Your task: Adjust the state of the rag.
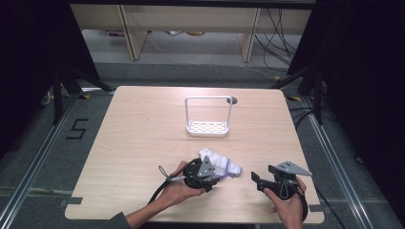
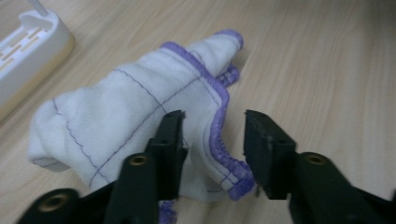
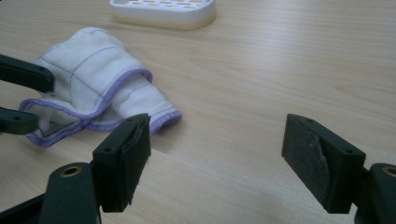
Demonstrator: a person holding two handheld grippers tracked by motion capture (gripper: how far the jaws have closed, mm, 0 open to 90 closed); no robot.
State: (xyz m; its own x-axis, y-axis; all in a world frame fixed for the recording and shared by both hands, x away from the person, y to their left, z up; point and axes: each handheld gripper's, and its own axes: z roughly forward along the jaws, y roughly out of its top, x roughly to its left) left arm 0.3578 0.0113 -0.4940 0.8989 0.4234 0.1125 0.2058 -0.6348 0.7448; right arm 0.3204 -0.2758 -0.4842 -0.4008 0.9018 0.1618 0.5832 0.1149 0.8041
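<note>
A: On the wooden table (image 1: 143, 143), near the front edge: a crumpled white cloth (image 2: 135, 112) with purple hem and thin stitched grid lines

B: Left gripper (image 2: 212, 140)?

A: Low over the near end of the cloth, jaws parted, the purple hem lying between them. Not closed on the fabric. One jaw over the white part, the other over bare wood just beside the hem

B: And the right gripper (image 3: 217, 154)?

A: Held above bare table, to the right of the cloth and apart from it. Jaws wide apart, nothing between them

B: Anything farther back?

A: A white slotted tray (image 1: 207, 128) with a tall wire handle, standing upright toward the far middle of the table, well apart from the cloth. Behind the table, grey floor with cables (image 1: 277, 33) and wooden furniture legs

B: Hands?

A: Left hand (image 1: 179, 188) and right hand (image 1: 286, 205) at the bottom of the high view, each around its gripper
</note>
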